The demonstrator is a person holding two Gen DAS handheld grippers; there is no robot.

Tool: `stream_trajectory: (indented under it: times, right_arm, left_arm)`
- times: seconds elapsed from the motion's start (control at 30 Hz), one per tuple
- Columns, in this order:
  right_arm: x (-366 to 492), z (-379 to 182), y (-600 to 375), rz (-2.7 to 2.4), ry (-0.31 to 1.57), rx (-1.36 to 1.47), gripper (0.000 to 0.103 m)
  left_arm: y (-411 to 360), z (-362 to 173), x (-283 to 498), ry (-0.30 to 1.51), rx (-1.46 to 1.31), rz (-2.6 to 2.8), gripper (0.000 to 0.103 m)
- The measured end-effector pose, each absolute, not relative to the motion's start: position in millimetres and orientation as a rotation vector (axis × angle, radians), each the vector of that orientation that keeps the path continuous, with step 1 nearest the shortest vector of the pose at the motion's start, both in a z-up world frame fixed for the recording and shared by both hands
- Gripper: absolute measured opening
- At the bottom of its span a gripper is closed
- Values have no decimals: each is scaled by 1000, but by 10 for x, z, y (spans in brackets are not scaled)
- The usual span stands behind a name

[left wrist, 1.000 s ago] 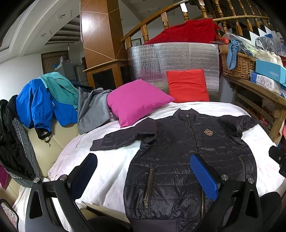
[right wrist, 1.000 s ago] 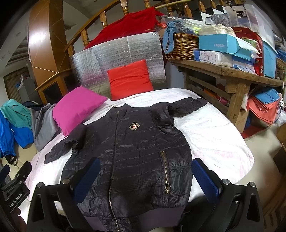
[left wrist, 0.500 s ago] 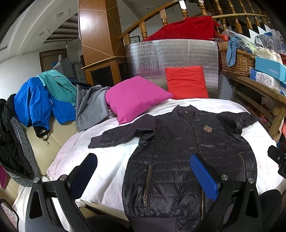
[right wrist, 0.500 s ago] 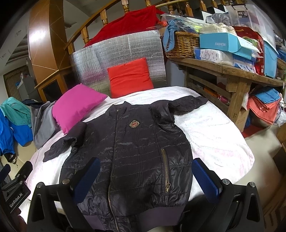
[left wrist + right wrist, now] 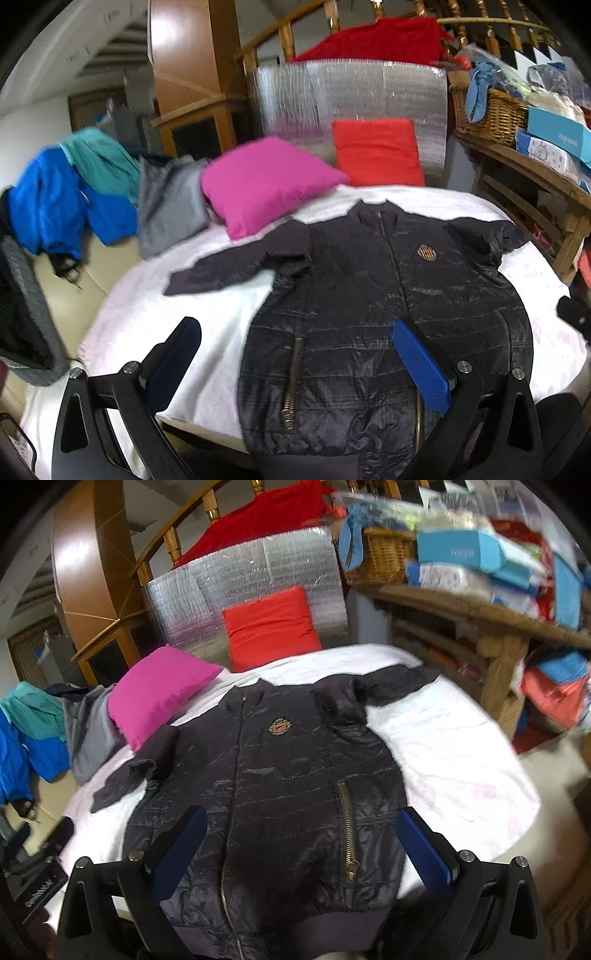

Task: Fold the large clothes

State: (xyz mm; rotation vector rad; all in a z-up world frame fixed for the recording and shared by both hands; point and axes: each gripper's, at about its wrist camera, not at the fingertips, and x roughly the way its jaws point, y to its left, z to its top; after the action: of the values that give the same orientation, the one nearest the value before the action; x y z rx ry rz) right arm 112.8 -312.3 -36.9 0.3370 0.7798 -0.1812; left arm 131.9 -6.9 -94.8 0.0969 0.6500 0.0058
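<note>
A black quilted jacket (image 5: 369, 295) lies flat and zipped on a white bed cover (image 5: 207, 317), both sleeves spread sideways, hem nearest me. It also shows in the right wrist view (image 5: 280, 782). My left gripper (image 5: 295, 347) is open and empty, hovering above the hem near the jacket's left pocket zip. My right gripper (image 5: 299, 834) is open and empty, hovering above the hem, its fingers either side of the jacket's lower front.
A pink pillow (image 5: 262, 181) and a red pillow (image 5: 376, 151) lie at the bed's far end before a silver foil panel (image 5: 351, 92). Blue, teal and grey clothes (image 5: 99, 192) pile at the left. A cluttered wooden shelf (image 5: 480, 609) stands at the right.
Both grippers have moved forward and tilted down toward the jacket, so it appears closer and lower in both views. The jaws stay open and the jacket has not moved.
</note>
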Motion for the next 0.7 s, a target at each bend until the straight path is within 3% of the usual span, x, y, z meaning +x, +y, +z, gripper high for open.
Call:
stream_trajectory:
  times: [0.43, 0.7]
  right_arm:
    - [2243, -1076, -4512, -230, 831, 672, 103]
    - [3080, -1702, -5744, -186, 659, 1089, 103]
  left_arm:
    - [14, -1590, 2953, 824, 40, 152, 103]
    - [-245, -2189, 3572, 907, 105, 144, 103]
